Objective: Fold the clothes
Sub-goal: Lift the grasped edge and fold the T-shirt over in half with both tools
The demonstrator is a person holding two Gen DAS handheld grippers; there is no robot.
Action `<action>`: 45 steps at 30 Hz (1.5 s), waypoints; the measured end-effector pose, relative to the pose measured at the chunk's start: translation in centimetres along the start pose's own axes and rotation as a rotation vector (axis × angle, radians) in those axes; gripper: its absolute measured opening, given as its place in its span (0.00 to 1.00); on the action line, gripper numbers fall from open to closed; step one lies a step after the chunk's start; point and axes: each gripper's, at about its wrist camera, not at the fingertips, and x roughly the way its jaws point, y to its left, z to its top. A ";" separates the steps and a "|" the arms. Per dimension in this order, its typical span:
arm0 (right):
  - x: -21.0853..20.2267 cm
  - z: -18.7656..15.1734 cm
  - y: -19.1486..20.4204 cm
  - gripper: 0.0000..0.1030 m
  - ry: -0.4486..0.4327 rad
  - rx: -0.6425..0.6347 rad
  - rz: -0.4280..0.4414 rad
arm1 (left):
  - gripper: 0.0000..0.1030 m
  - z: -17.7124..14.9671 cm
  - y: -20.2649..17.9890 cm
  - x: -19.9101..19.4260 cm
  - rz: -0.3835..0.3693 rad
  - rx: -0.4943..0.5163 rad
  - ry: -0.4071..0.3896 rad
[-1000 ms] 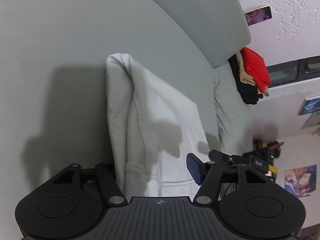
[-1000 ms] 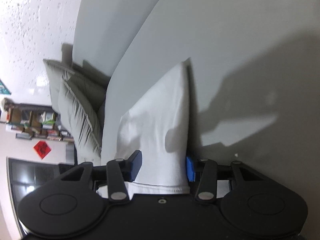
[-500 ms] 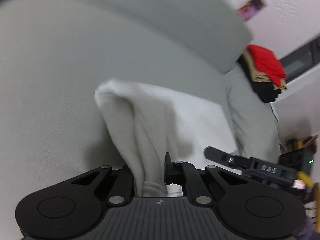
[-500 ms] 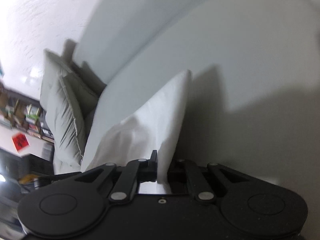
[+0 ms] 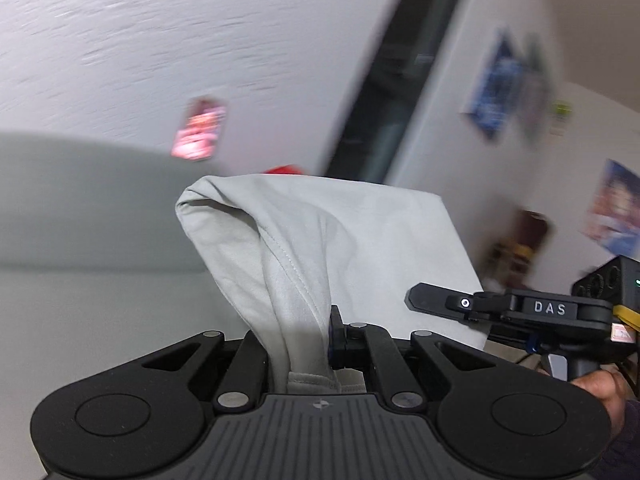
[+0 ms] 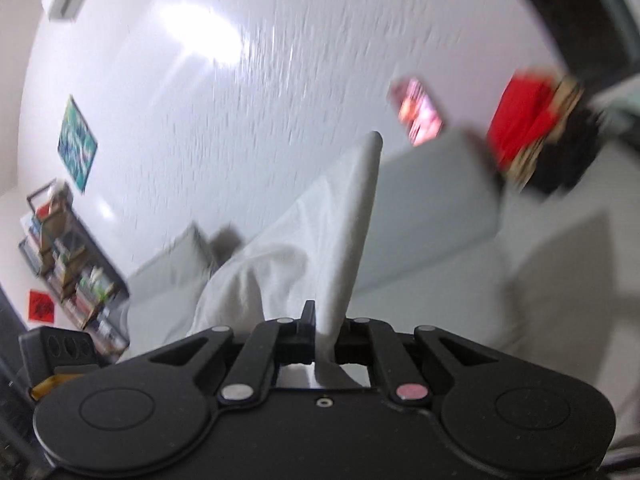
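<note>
A folded white garment (image 5: 344, 240) hangs lifted off the grey sofa (image 5: 80, 280), held at two edges. My left gripper (image 5: 298, 336) is shut on its bunched hem side. My right gripper (image 6: 324, 338) is shut on its other edge, where the cloth (image 6: 320, 248) stands up as a thin fold. The right gripper's body also shows at the right of the left wrist view (image 5: 520, 312), level with the left one. Both views are blurred by motion.
A stack of red, tan and black clothes (image 6: 536, 132) lies on the sofa arm at the right. Grey cushions (image 6: 172, 268) sit at the sofa's left end, with a bookshelf (image 6: 64, 264) beyond. The sofa backrest (image 6: 440, 192) and a white wall are ahead.
Both grippers closed on the garment, which lay flat on the sofa seat, and lifted it. The cameras tilted up from the seat toward the backrest and wall.
</note>
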 end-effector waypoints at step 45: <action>-6.2 -4.4 -27.7 0.36 0.067 0.433 -0.341 | 0.23 -10.0 -1.1 31.4 0.145 0.108 0.474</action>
